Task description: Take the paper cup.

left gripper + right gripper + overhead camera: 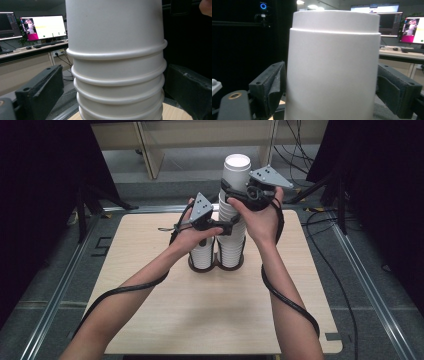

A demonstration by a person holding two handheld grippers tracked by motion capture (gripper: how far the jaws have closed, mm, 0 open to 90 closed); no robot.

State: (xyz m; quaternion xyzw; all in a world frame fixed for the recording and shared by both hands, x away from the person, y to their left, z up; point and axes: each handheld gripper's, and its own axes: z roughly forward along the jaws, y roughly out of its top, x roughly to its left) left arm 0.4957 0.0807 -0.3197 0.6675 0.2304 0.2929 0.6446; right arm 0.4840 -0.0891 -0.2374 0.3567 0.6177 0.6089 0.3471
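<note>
A tall stack of upturned white paper cups [234, 215] stands on a dark two-ring base [215, 266] beside a short stack [202, 254]. My left gripper [231, 226] reaches across to the tall stack's middle. In the left gripper view the ribbed stack [117, 75] sits between the jaws, with a narrow gap on each side, so my left gripper [115, 85] is open. My right gripper [231, 192] is at the stack's top. In the right gripper view both pads lie against the top cup [334, 65], and my right gripper [332, 85] is shut on it.
The light wooden table [150, 310] is ringed by metal rails [60, 290]. Black curtains hang at both sides, and cables [300, 150] run over the floor behind. A desk with lit monitors [42, 26] stands farther off.
</note>
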